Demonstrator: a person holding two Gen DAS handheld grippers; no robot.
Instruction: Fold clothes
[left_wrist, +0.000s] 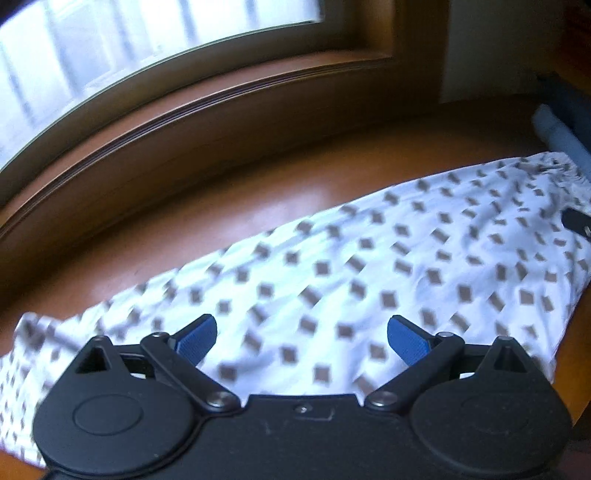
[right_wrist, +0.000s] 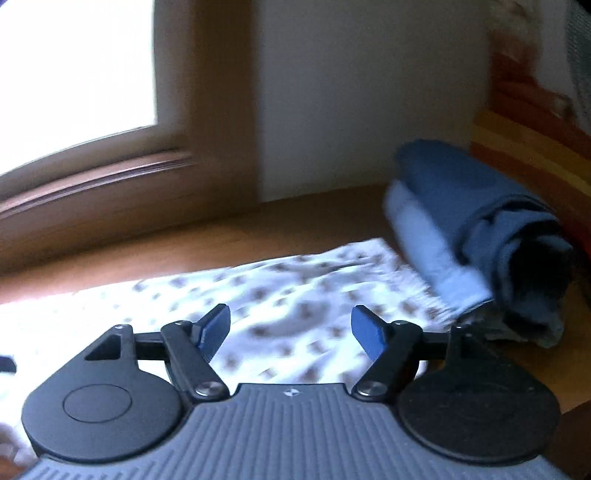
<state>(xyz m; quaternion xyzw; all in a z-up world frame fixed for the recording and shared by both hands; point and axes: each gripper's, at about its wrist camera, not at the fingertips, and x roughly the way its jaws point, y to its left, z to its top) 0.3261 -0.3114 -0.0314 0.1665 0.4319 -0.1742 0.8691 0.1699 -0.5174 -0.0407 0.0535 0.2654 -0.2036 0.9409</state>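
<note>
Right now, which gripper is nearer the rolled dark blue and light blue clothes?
Right. The right gripper hovers open over the white patterned garment, the rolled blue clothes just beyond. The left gripper sees them far off.

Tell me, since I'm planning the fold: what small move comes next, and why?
Probably lower the left gripper onto the patterned garment and pinch an edge: both it and the right gripper hang open above the cloth, which lies spread on the wooden surface.
</note>
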